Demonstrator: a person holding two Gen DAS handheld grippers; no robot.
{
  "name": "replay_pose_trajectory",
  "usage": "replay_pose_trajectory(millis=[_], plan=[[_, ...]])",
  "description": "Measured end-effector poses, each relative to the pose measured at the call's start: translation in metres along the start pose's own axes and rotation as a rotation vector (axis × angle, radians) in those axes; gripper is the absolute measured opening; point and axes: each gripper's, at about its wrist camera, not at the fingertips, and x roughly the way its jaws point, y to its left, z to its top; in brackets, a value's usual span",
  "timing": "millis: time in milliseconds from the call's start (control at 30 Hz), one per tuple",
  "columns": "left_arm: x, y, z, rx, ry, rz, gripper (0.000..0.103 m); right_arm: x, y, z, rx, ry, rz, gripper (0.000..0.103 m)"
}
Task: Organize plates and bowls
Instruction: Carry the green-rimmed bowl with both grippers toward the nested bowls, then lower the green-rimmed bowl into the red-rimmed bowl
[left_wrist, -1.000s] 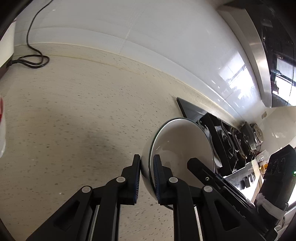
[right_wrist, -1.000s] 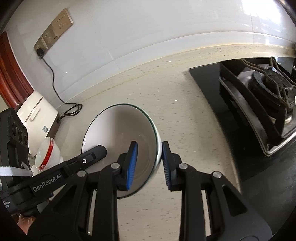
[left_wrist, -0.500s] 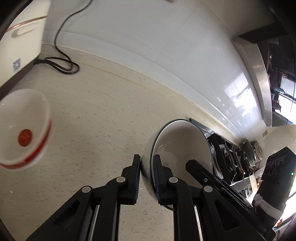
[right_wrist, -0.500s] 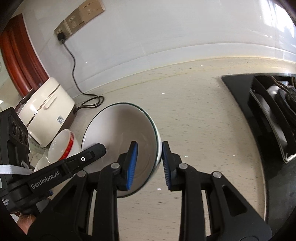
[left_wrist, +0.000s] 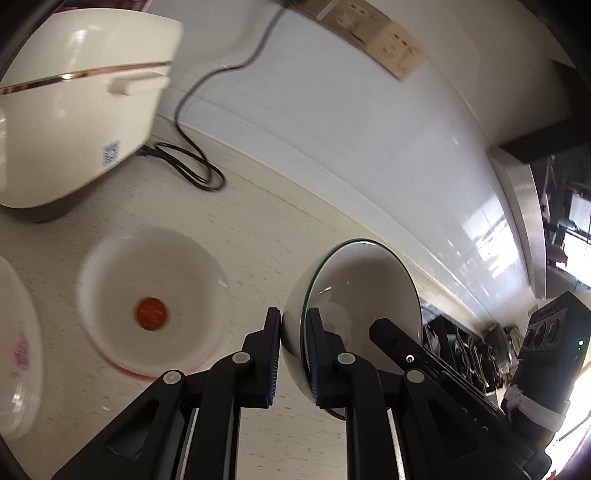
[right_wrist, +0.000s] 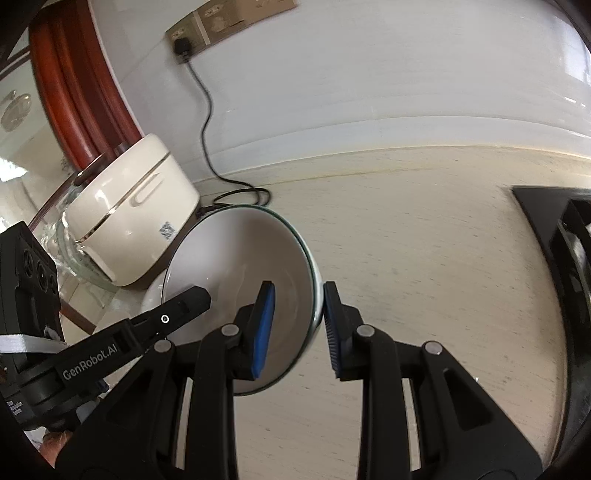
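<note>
The green-rimmed bowl hung tilted above the table, carried between both tongs. The left tongs were nearly closed, pinching its rim; the right tongs straddled the opposite rim, clamped on its wall. It was not yet set down. A red-marked bowl waited below, likely its stacking place, beside another dish.

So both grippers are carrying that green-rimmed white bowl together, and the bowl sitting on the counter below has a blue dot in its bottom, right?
Not quite: the dot is red-orange, not blue, as the left wrist view shows inside the bowl on the counter. The rest holds: the left gripper and the right gripper both clamp the rim of the green-rimmed white bowl.
</note>
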Motion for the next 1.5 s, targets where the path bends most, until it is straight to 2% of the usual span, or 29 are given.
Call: replay_pose_trajectory(millis=[400,733,1133,1500], plan=[[-0.03,0.058,0.022,-0.095,-0.073,0.057,0.014,0.036,0.063,0.01,-0.083,0.041,0.064,0.03],[-0.033,0.09,0.023,-0.149,-0.078,0.085,0.014,0.057,0.085,0.005,-0.124,0.089,0.074,0.03],[-0.025,0.1,0.024,-0.16,-0.055,0.121,0.014,0.076,0.095,-0.001,-0.159,0.119,0.02,0.03],[-0.024,0.099,0.024,-0.152,-0.046,0.144,0.016,0.079,0.095,-0.003,-0.159,0.128,0.011,0.03]])
